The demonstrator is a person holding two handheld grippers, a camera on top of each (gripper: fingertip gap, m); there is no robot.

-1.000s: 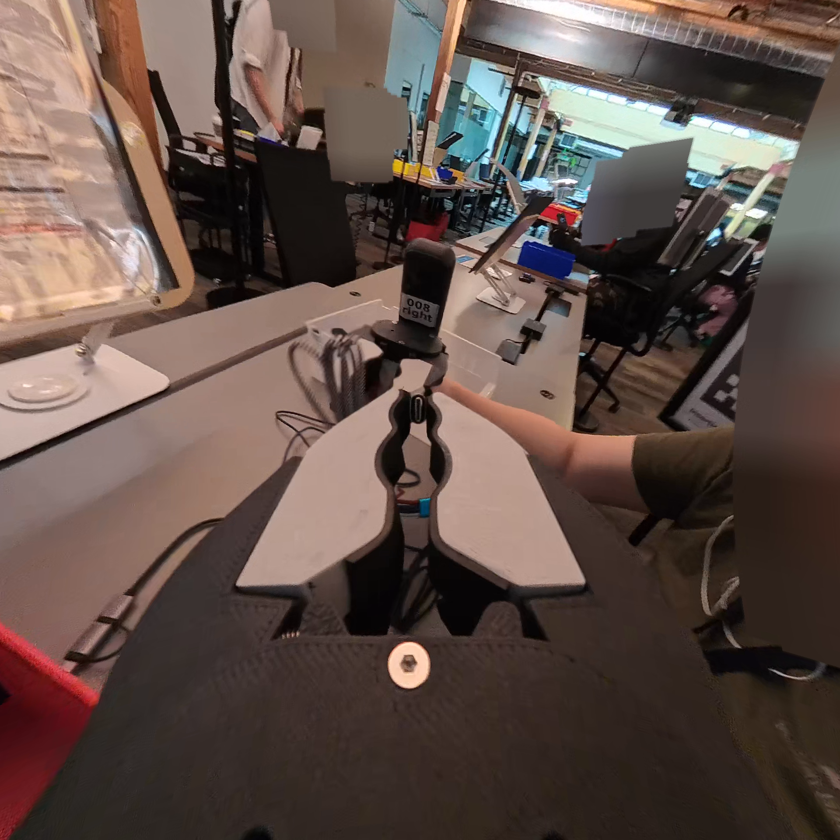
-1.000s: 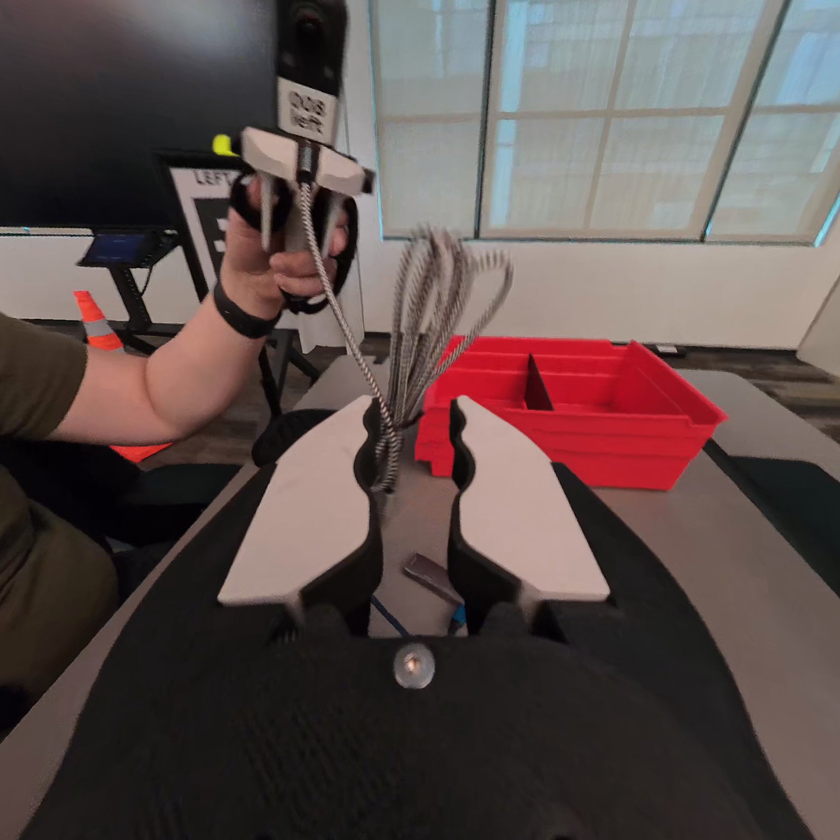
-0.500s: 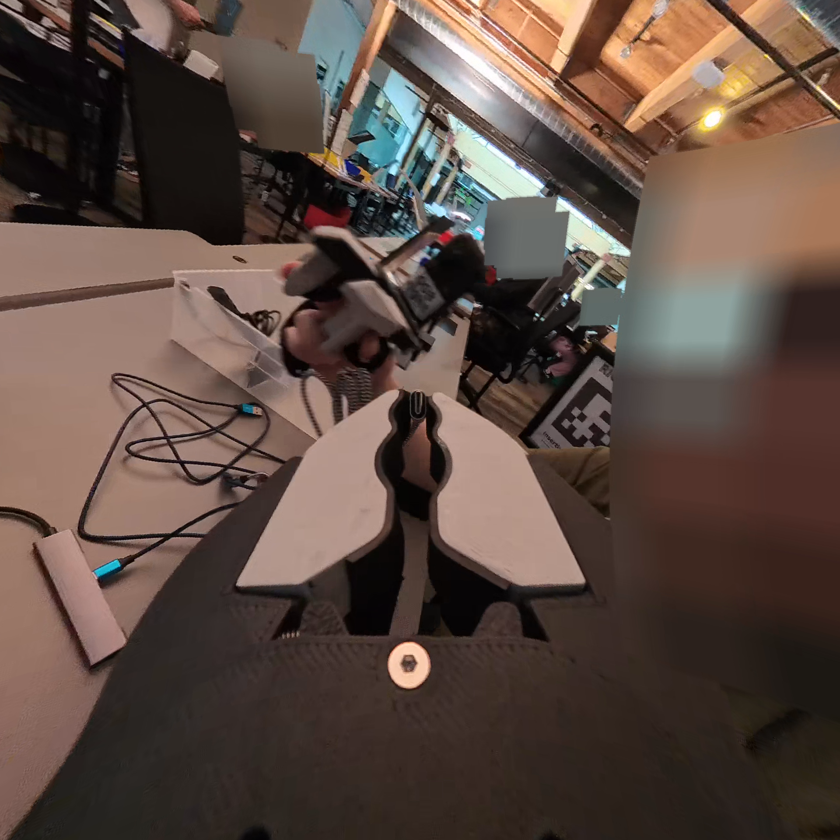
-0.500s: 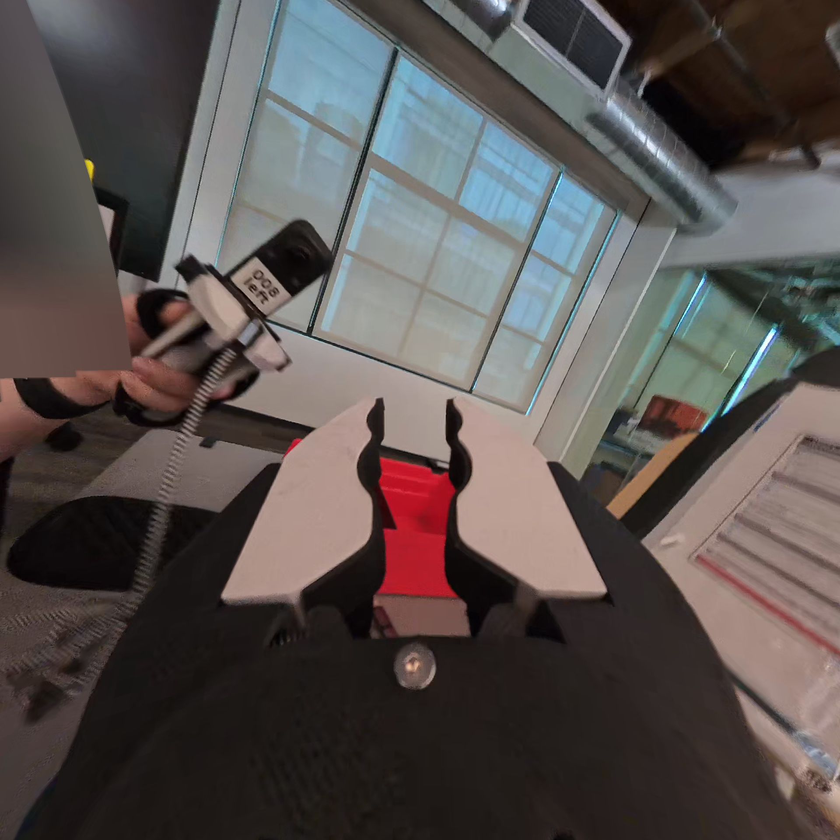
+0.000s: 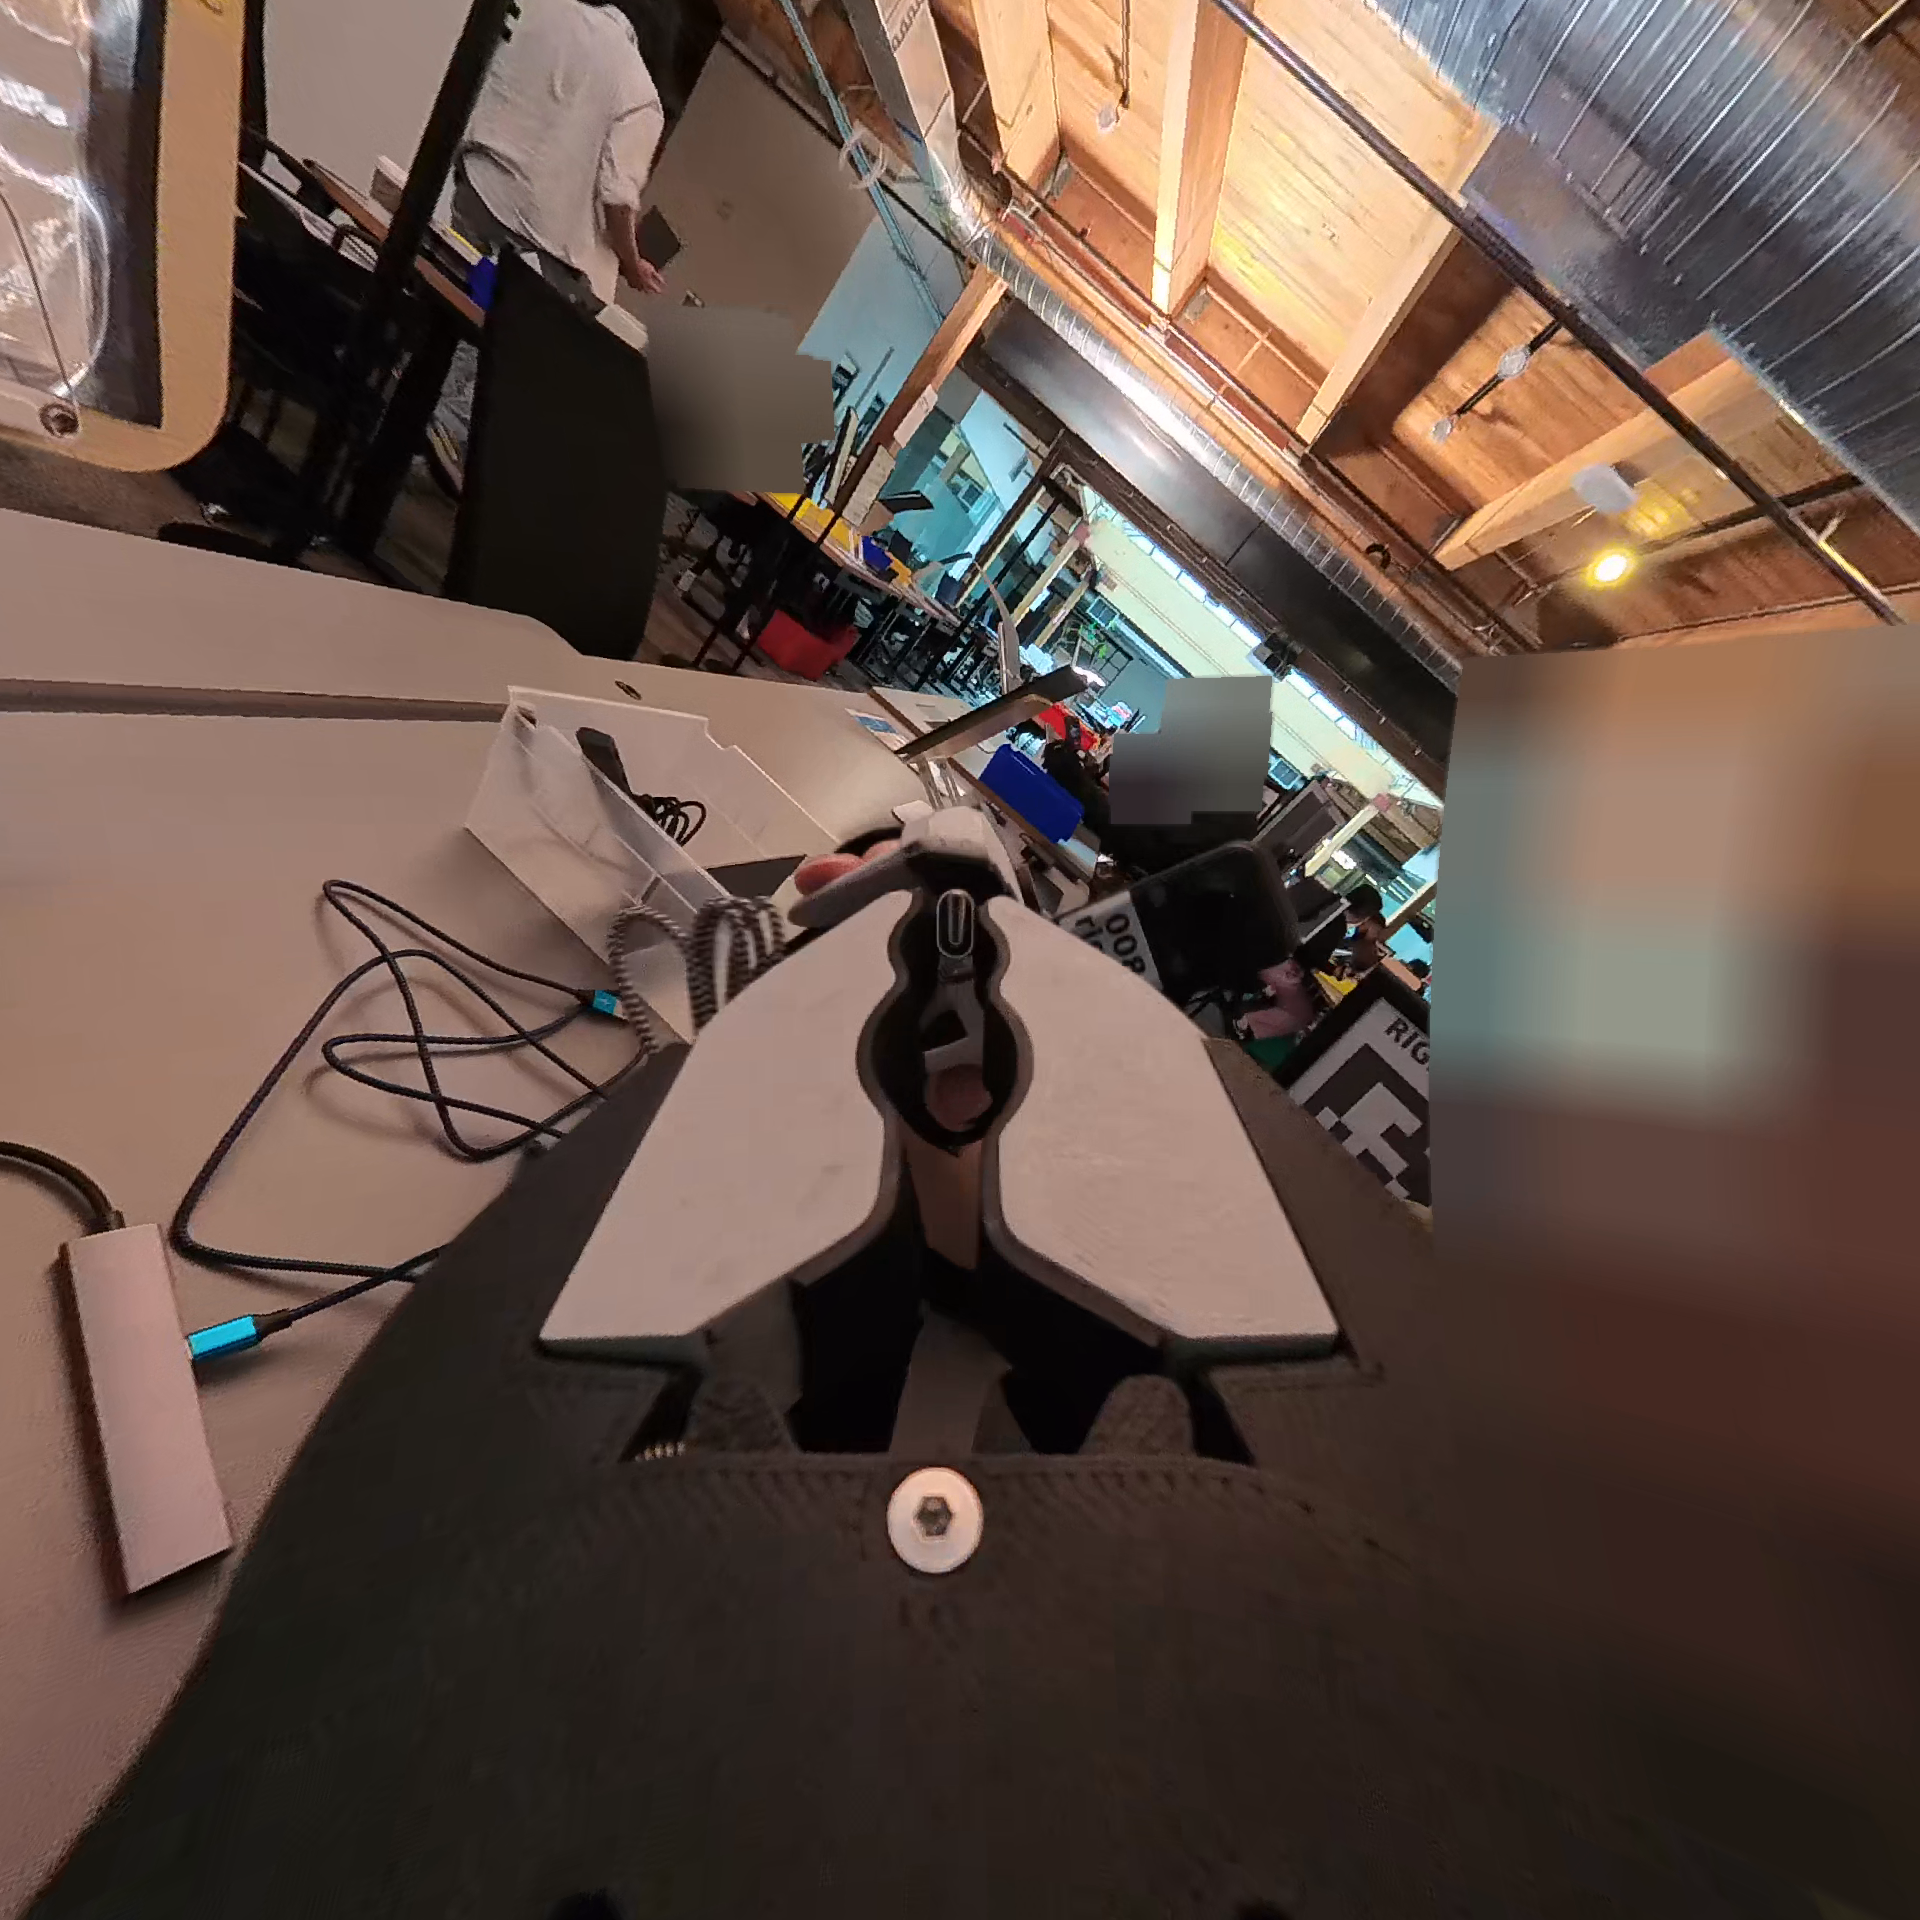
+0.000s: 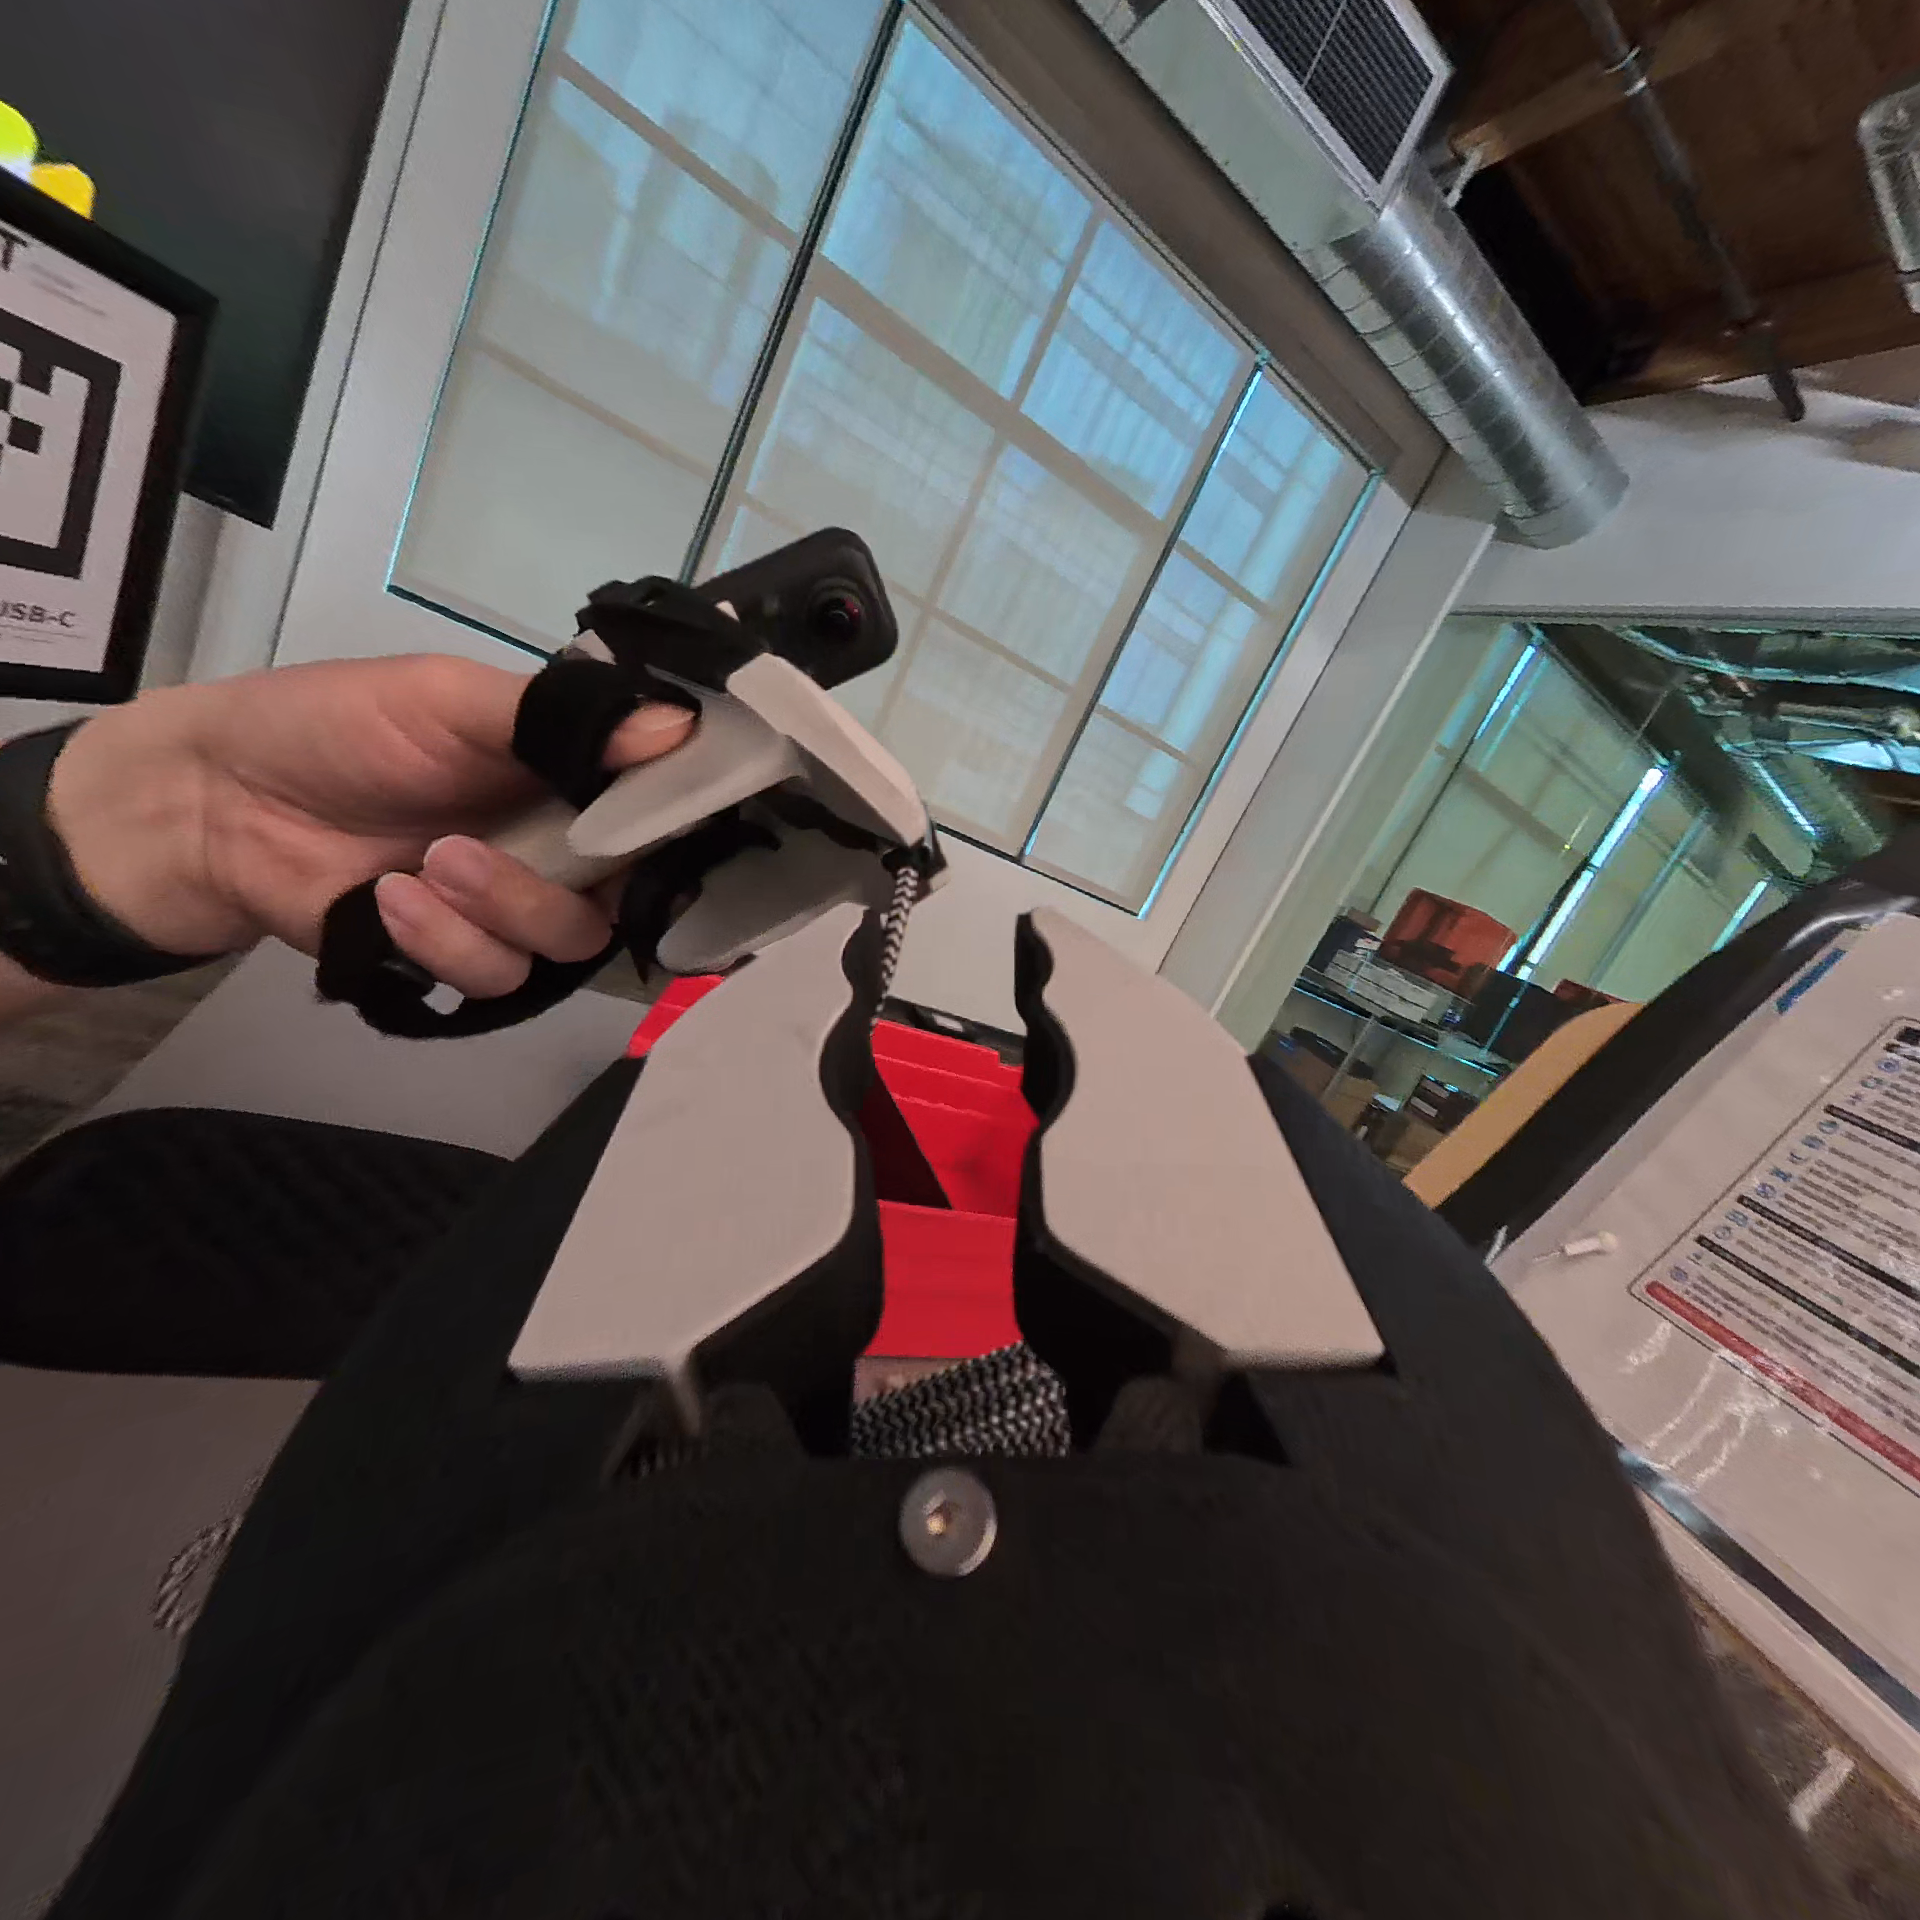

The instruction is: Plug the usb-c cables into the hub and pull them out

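On the desk [image 5: 156,831], a grey hub [image 5: 140,1403] and dark cables [image 5: 416,1039] are seen; a plug [image 5: 954,923] is pinched by the left claw [image 5: 951,935], the right claw [image 6: 940,935] is spread, and a white tray [image 5: 582,821] holds a black cable.

matt metal hub [image 5: 140,1403]; braided cable [image 5: 416,1039]

The left gripper [image 5: 954,940] was raised clear of the hub [image 5: 140,1403], its fingers closed on a plug at the tips. The left hand [image 6: 301,800] gripped its handle, fingers through black loops. The right gripper [image 6: 940,940] faced the left one, fingers parted, tips just beside it.
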